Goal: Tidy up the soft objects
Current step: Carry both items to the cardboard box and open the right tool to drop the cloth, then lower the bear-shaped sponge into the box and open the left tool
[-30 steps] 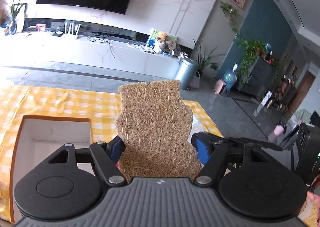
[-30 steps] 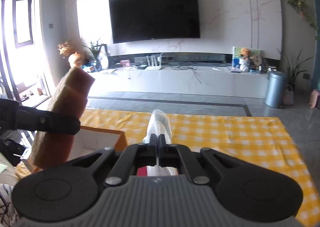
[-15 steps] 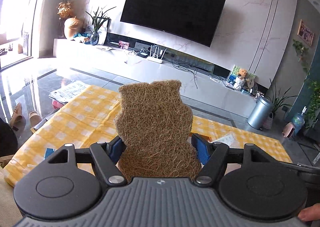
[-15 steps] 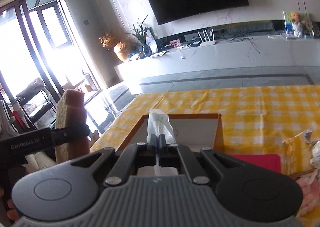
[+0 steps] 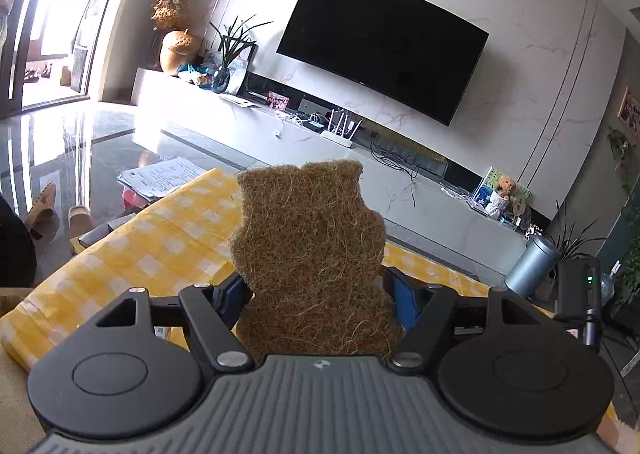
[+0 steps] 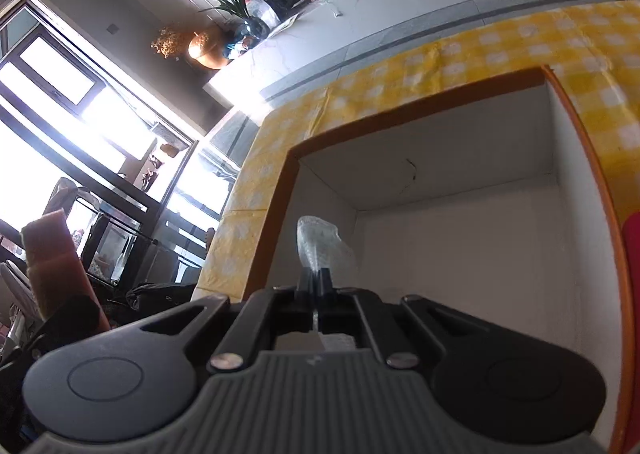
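My left gripper (image 5: pixel 318 290) is shut on a brown fibrous bear-shaped scrub pad (image 5: pixel 308 254) and holds it upright above the left end of the yellow checked tablecloth (image 5: pixel 160 242). The pad also shows edge-on at the far left of the right wrist view (image 6: pixel 52 262). My right gripper (image 6: pixel 316 282) is shut on a thin clear plastic-wrapped white item (image 6: pixel 324 246) and hangs over the open orange-rimmed white box (image 6: pixel 460 174), tilted down into it. The box's visible interior is bare.
The box sits near the table's left end on the tablecloth (image 6: pixel 480 50). A red object (image 6: pixel 632 254) lies to the box's right. Beyond the table are a TV console (image 5: pixel 360 158), papers and slippers on the floor (image 5: pixel 160 174), and windows (image 6: pixel 60 114).
My right gripper has moved left and tipped down over the box with its wrapped item. My left gripper has swung left and away from the box, still holding the pad.
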`<move>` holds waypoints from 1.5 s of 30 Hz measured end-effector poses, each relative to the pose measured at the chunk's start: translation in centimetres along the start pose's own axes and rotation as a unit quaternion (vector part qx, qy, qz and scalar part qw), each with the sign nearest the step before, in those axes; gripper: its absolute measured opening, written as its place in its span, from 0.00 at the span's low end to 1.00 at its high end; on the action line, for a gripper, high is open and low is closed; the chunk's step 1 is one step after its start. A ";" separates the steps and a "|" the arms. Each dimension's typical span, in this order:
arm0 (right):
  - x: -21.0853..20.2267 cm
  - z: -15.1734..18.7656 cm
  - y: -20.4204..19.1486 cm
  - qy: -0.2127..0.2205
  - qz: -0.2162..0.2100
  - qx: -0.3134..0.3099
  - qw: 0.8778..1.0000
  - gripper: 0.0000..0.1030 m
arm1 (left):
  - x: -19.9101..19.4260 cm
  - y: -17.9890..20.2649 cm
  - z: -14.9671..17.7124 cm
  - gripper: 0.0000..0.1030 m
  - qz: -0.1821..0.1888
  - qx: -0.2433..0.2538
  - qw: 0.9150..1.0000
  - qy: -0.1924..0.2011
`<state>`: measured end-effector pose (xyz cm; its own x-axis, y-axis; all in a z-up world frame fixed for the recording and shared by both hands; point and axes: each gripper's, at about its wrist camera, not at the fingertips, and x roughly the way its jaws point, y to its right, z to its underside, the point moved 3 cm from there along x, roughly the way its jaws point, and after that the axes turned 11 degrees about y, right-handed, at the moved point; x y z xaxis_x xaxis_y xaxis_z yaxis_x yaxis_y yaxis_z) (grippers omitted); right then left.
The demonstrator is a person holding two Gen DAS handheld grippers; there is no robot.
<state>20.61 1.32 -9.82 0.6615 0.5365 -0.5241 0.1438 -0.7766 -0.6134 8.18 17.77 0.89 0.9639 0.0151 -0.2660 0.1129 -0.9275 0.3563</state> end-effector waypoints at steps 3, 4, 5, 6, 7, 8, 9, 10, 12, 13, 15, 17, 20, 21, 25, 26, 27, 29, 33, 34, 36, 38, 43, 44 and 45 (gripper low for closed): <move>2.7 1.4 -0.8 -0.028 0.024 -0.051 0.998 0.00 | 0.5 -0.9 -0.1 0.80 -0.013 -0.017 1.000 -0.004; 3.9 2.2 -0.8 -0.043 0.046 -0.071 0.996 0.00 | 0.8 -1.2 -0.1 0.80 -0.013 -0.017 1.000 -0.006; 4.6 2.7 -0.6 -0.052 0.060 -0.087 0.993 0.00 | 0.9 -1.4 -0.1 0.80 -0.013 -0.015 1.000 -0.007; 5.2 3.3 -0.6 -0.053 0.070 -0.105 0.991 0.00 | 0.9 -1.4 -0.1 0.80 -0.014 -0.016 1.000 -0.006; 5.9 3.5 -0.8 -0.053 0.077 -0.128 0.987 0.00 | 0.8 -1.6 -0.1 0.80 -0.015 -0.015 1.000 -0.005; 6.5 3.7 -0.9 -0.062 0.080 -0.140 0.985 0.02 | 0.9 -1.7 0.0 0.80 -0.014 -0.013 1.000 -0.003; 7.2 3.7 -1.0 -0.073 0.081 -0.142 0.984 0.03 | 0.8 -1.6 0.0 0.80 -0.013 -0.010 1.000 -0.002; 7.5 3.8 -1.1 -0.078 0.083 -0.145 0.983 0.04 | 0.8 -1.4 0.0 0.80 -0.013 -0.006 1.000 -0.001; 8.4 3.8 -1.3 -0.092 0.101 -0.173 0.975 0.08 | 0.8 -1.3 0.1 0.80 -0.020 -0.002 1.000 0.002; 8.7 4.1 -1.5 -0.103 0.111 -0.192 0.970 0.16 | 0.9 -1.2 0.2 0.80 -0.024 0.001 1.000 0.003; 9.1 4.6 -1.8 -0.111 0.137 -0.239 0.955 0.58 | 1.0 -0.8 0.3 0.80 -0.027 0.008 1.000 0.001; 8.5 4.4 -2.4 -0.093 0.138 -0.255 0.952 0.60 | 0.9 -0.4 0.3 0.80 -0.032 0.016 0.999 0.002; 6.8 3.5 -3.1 -0.061 0.126 -0.285 0.948 0.68 | 0.2 0.6 0.1 0.80 -0.044 0.044 0.998 0.015; 6.3 3.2 -3.3 -0.052 0.127 -0.303 0.943 0.70 | 0.0 0.9 0.1 0.80 -0.045 0.051 0.998 0.019; 2.7 2.1 -3.8 -0.008 0.126 -0.364 0.923 0.80 | -0.3 1.6 0.0 0.80 -0.040 0.054 0.998 0.022; 1.8 1.9 -4.0 0.006 0.126 -0.374 0.919 0.80 | -0.3 1.7 -0.1 0.80 -0.038 0.053 0.998 0.022; 0.9 1.6 -4.1 0.017 0.129 -0.385 0.914 0.80 | -0.3 1.9 0.0 0.80 -0.039 0.055 0.998 0.019; -1.5 0.8 -3.8 0.033 0.131 -0.397 0.908 0.80 | -0.4 2.3 0.1 0.80 -0.038 0.062 0.997 0.014; -5.8 -0.5 -2.1 0.072 0.120 -0.371 0.918 0.81 | -0.7 4.3 0.4 0.80 0.000 0.079 0.997 0.002; -7.5 -1.0 -1.0 0.081 0.120 -0.361 0.921 0.81 | -0.5 5.0 0.6 0.80 0.012 0.081 0.997 -0.005; -8.9 -1.7 0.7 0.098 0.130 -0.348 0.923 0.81 | 0.5 6.7 1.2 0.80 0.029 0.091 0.995 -0.021; -10.0 -2.0 2.7 0.105 0.148 -0.335 0.924 0.81 | 2.1 8.8 2.4 0.80 0.030 0.118 0.992 -0.046; -12.7 -3.7 6.6 0.125 0.149 -0.281 0.940 0.81 | 5.5 12.3 6.5 0.80 0.033 0.162 0.981 -0.098; -13.4 -4.0 7.3 0.142 0.154 -0.264 0.942 0.81 | 6.0 12.6 7.3 0.80 0.032 0.164 0.980 -0.110; -13.9 -4.3 8.0 0.157 0.160 -0.248 0.943 0.81 | 6.6 12.8 8.0 0.80 0.030 0.164 0.978 -0.122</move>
<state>15.71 -13.78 -4.89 0.9030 0.1855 -0.3875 0.1750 -0.9826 -0.0624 14.05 3.03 -3.43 0.8752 -0.0957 -0.4742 -0.0648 -0.9946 0.0811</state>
